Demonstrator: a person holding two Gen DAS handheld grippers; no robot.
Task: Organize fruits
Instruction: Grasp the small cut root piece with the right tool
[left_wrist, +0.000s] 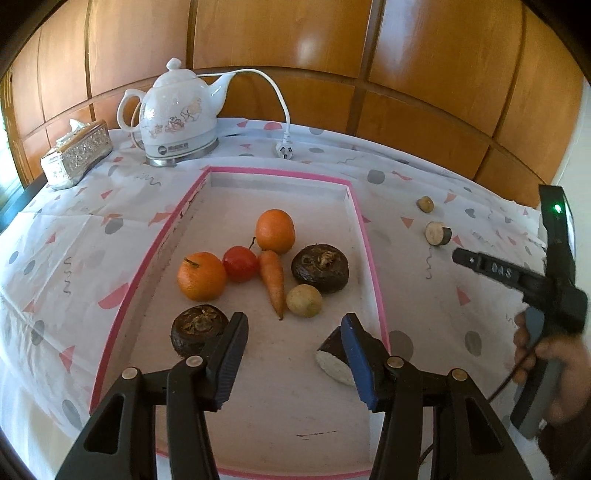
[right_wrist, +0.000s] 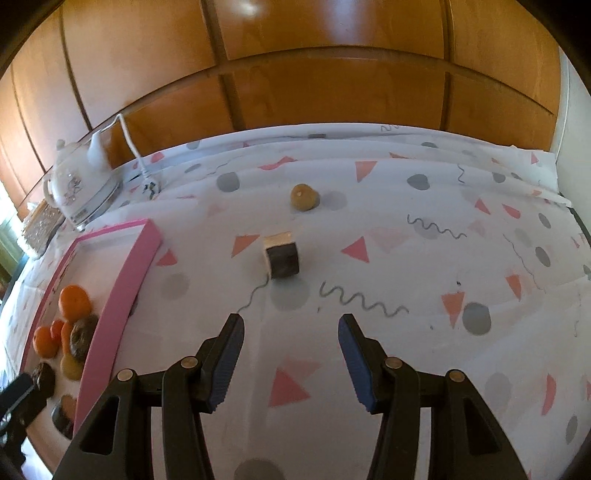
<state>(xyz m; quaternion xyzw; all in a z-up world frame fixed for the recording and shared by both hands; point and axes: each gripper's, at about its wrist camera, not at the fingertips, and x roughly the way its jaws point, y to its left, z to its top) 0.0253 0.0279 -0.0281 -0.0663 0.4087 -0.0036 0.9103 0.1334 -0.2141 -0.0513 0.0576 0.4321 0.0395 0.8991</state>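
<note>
A pink-rimmed tray (left_wrist: 364, 229) holds two oranges (left_wrist: 275, 230), a red fruit (left_wrist: 240, 264), a carrot (left_wrist: 272, 280), a yellowish fruit (left_wrist: 304, 301), two dark water chestnuts (left_wrist: 320, 267) and a cut dark piece (left_wrist: 332, 356). My left gripper (left_wrist: 295, 347) is open and empty, low over the tray's near part. My right gripper (right_wrist: 291, 354) is open and empty over the tablecloth; it also shows in the left wrist view (left_wrist: 480, 264). A dark cut piece (right_wrist: 281, 254) and a small brown fruit (right_wrist: 303, 197) lie on the cloth ahead of it, outside the tray (right_wrist: 122, 291).
A white electric kettle (left_wrist: 177, 116) with cord and plug (left_wrist: 284, 149) stands behind the tray. A silver tissue box (left_wrist: 75, 153) sits at the back left. A wooden panel wall (left_wrist: 406, 74) backs the table.
</note>
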